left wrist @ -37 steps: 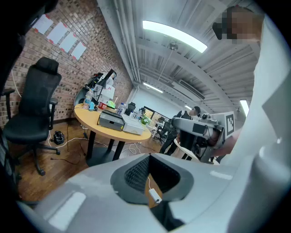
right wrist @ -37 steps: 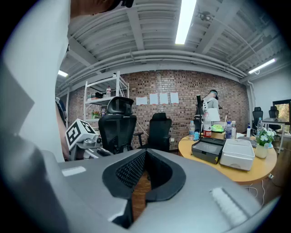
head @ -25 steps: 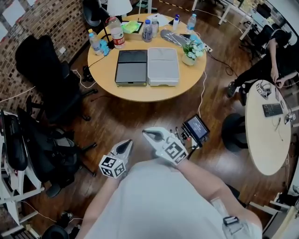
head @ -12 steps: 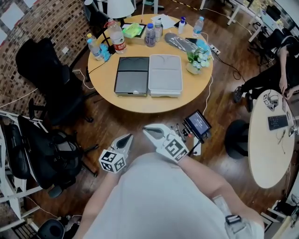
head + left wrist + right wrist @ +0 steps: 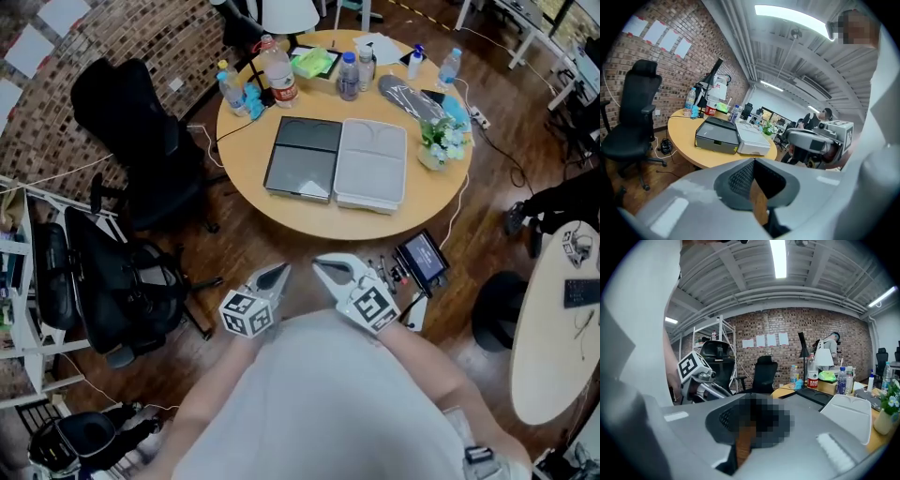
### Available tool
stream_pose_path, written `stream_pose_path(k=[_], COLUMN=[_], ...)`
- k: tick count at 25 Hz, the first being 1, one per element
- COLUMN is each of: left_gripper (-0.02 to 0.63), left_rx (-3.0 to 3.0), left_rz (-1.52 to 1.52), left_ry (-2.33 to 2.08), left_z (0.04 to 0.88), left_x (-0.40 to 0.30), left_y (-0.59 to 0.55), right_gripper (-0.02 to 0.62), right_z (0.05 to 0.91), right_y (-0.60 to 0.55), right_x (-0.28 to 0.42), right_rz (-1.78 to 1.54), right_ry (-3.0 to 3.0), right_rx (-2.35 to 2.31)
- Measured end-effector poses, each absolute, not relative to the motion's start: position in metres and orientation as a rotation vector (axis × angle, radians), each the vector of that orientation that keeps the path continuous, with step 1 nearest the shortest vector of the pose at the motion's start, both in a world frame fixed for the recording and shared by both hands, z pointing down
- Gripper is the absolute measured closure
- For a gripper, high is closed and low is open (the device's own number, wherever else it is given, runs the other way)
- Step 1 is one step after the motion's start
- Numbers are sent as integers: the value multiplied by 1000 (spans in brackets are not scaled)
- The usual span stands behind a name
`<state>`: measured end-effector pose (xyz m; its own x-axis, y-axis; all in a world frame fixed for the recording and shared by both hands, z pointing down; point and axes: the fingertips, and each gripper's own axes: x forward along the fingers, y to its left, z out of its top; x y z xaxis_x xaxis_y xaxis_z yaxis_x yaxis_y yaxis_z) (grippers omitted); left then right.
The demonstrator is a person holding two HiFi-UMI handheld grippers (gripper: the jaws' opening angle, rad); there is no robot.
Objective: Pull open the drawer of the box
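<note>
Box: dark box [image 5: 305, 159] on the near half of the round table [image 5: 281, 217], at the person's 12 o'clock. Its near face has a notched front [image 5: 710, 142], likely the drawer, which looks closed.
Neighbour: white box [image 5: 372, 176] set against it at its 3 o'clock.
Clutter: bottles [image 5: 279, 73] at its 11 o'clock, plant [image 5: 439, 141] at its 2 o'clock.
Left: left gripper [image 5: 278, 273] at the person's waist, well apart from the table, jaws together with nothing in them.
Right: right gripper [image 5: 325, 265] just beside it, jaws together too, empty.
Risks: closed jaws would butt the front instead of catching the notch. An unbraced box may slide toward the table's 6 o'clock edge with the pull and shift the white box. A wide approach could clip the chair [image 5: 141, 141] at the table's 9 o'clock.
</note>
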<state>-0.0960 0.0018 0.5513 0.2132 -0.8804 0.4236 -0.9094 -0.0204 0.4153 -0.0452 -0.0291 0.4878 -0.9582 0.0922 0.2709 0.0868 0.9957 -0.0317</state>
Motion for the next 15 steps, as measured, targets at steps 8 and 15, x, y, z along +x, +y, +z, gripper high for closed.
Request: stream_pose_path(k=[8,15], left_gripper=[600,600], left_rx=[1829,1985], left_rz=[62,298], left_ry=[-1677,-1615], left_z=[561,565], left_x=[-114,-118], left_y=[-3,-10], right_gripper=[588,588], right_z=[502,505], right_y=[-33,-44], right_x=[-57,-77], right_rz=[48,42], right_ry=[-2843,-2822], right_rx=[-136,-44])
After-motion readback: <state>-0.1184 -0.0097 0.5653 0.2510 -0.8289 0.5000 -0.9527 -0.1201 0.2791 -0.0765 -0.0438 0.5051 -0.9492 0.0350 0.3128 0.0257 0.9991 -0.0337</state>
